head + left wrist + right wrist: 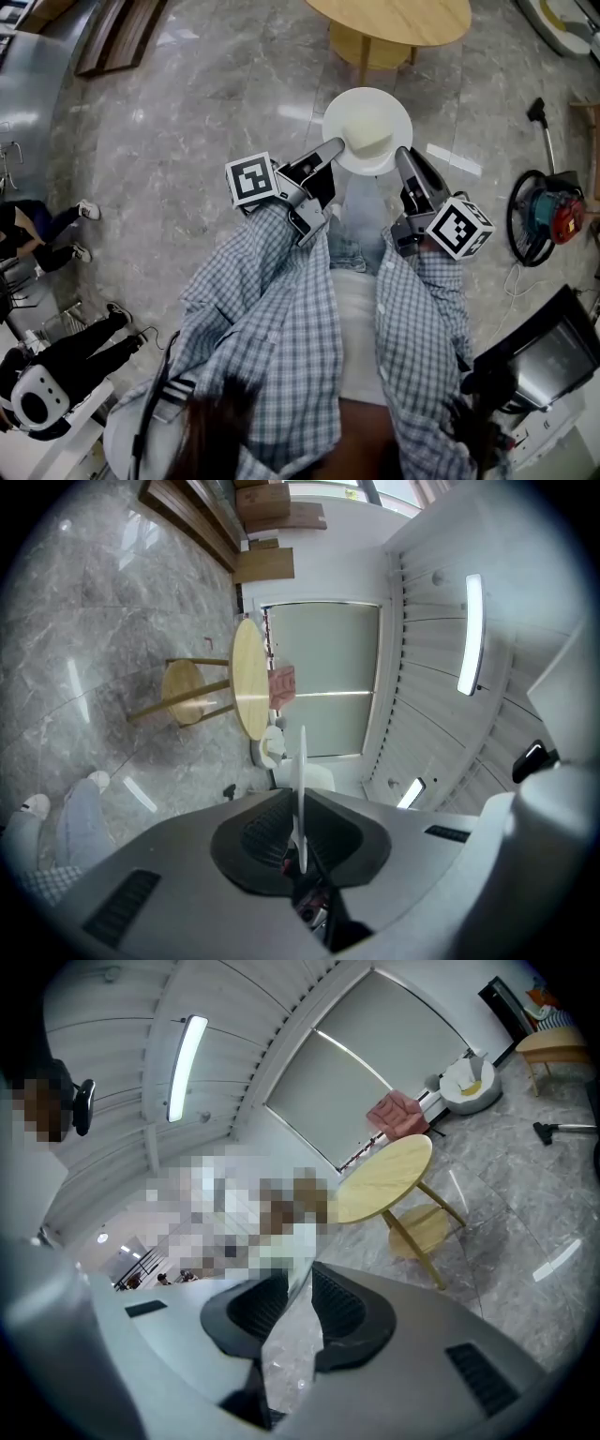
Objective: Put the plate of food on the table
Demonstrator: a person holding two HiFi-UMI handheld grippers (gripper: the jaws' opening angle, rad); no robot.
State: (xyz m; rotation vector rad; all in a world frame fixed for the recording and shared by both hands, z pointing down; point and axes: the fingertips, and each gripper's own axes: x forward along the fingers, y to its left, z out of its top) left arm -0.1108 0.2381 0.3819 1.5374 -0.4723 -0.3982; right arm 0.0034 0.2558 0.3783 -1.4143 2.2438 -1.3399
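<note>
A white plate (pixel 367 122) carrying a pale yellowish piece of food (pixel 371 142) hangs over the marble floor, just short of the round wooden table (pixel 398 17). My left gripper (pixel 335 150) is shut on the plate's left rim. My right gripper (pixel 402 156) is shut on its right rim. In the left gripper view the plate (pixel 302 771) shows edge-on, pinched by the left gripper (pixel 300 806), with the table (pixel 247 679) ahead. The right gripper view has the plate rim (pixel 302 1258) pinched in the right gripper (pixel 295 1290), and the table (pixel 386 1179) beyond it.
A wooden stool (pixel 373 47) stands under the table, and a pink object (pixel 397 1110) lies on the tabletop. A red and teal vacuum cleaner (pixel 551 214) sits on the floor at right. People (pixel 42 234) are at left. A dark screen (pixel 548 356) is at lower right.
</note>
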